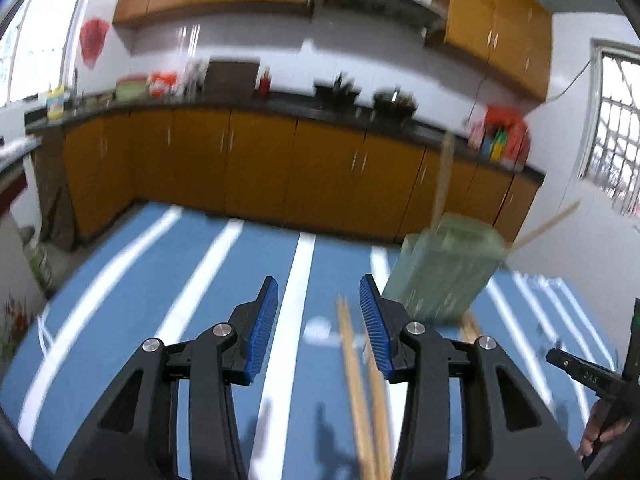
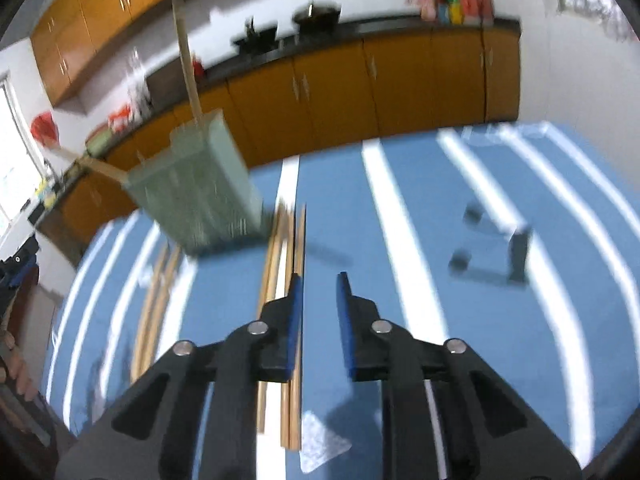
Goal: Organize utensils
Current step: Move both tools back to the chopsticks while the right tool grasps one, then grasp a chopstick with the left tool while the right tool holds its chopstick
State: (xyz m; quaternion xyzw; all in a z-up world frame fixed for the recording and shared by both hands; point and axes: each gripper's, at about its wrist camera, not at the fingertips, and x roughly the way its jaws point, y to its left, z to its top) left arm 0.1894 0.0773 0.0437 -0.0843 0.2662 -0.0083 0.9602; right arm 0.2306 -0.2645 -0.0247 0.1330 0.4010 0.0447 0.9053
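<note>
A pale green utensil holder (image 1: 448, 268) stands on the blue striped tablecloth (image 1: 160, 280), with two wooden chopsticks (image 1: 442, 176) sticking out of it. Loose chopsticks (image 1: 362, 392) lie on the cloth. My left gripper (image 1: 318, 294) is open and empty, left of the holder, with the loose chopsticks below its right finger. In the right wrist view the holder (image 2: 200, 192) is ahead to the left, and several chopsticks (image 2: 286, 264) lie under my open, empty right gripper (image 2: 320, 290). Another pair of chopsticks (image 2: 154, 304) lies further left. Both views are motion-blurred.
A small dark stand-like object (image 2: 496, 248) sits on the cloth to the right. Orange kitchen cabinets (image 1: 260, 164) and a cluttered dark counter (image 1: 280, 102) run behind the table. The right gripper's body (image 1: 592, 376) shows at the left view's right edge.
</note>
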